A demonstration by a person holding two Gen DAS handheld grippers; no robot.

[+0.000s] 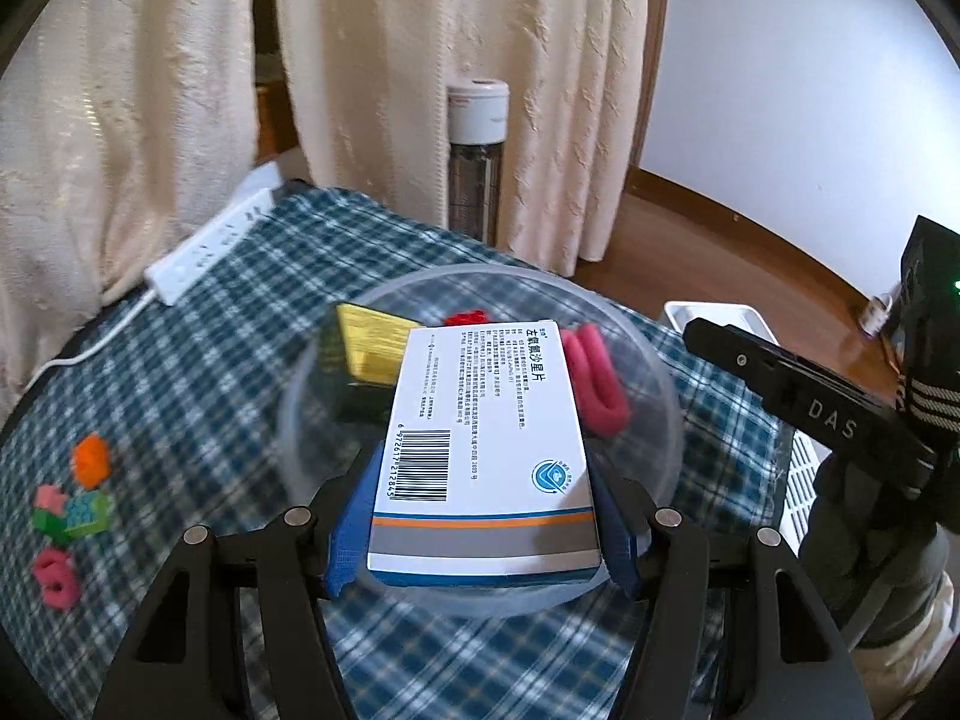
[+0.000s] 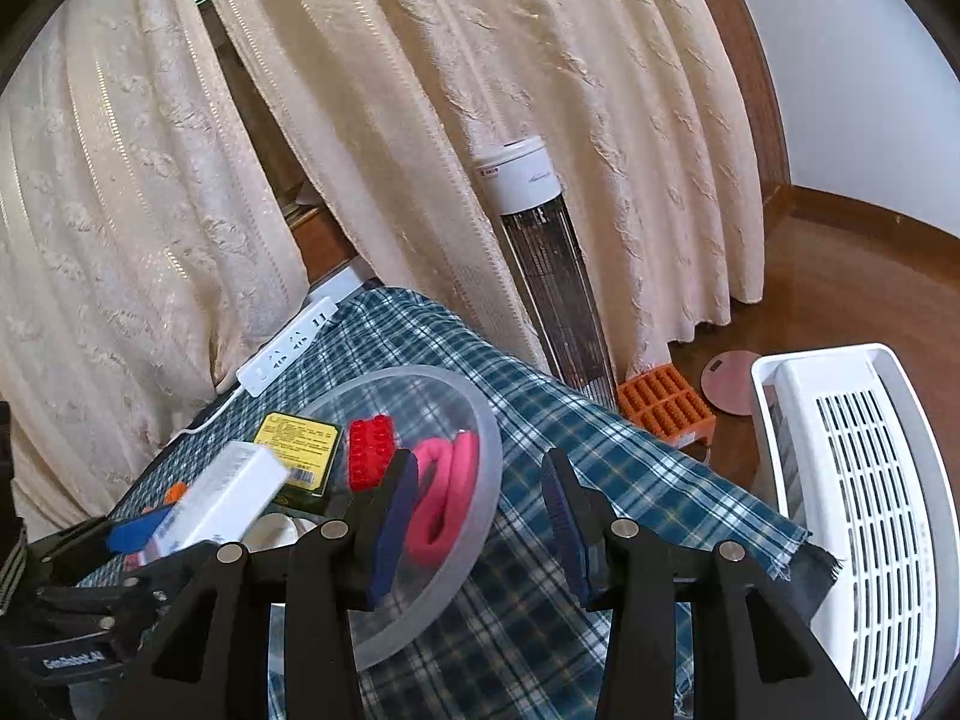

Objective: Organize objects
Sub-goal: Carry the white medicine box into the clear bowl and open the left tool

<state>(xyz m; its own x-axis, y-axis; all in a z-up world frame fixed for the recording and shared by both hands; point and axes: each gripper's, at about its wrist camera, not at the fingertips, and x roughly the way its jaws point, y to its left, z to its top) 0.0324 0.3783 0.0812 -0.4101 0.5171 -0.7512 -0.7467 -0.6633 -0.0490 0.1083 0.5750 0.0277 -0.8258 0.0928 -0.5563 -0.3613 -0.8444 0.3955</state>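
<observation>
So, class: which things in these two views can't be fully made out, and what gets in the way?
- Yellow box: left wrist view, partly hidden behind the white medicine box.
- Red brick: same view, only a blurred sliver shows.
- Small toys on the cloth: blurred, shapes unclear.

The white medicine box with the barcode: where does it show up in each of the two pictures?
Left wrist view: the white medicine box fills the lower centre, clamped between the left gripper jaws, above the clear bowl.
Right wrist view: the box sits at lower left, blurred, left of the open right gripper.
Shared landmark: the pink loop lying in the bowl.
</observation>
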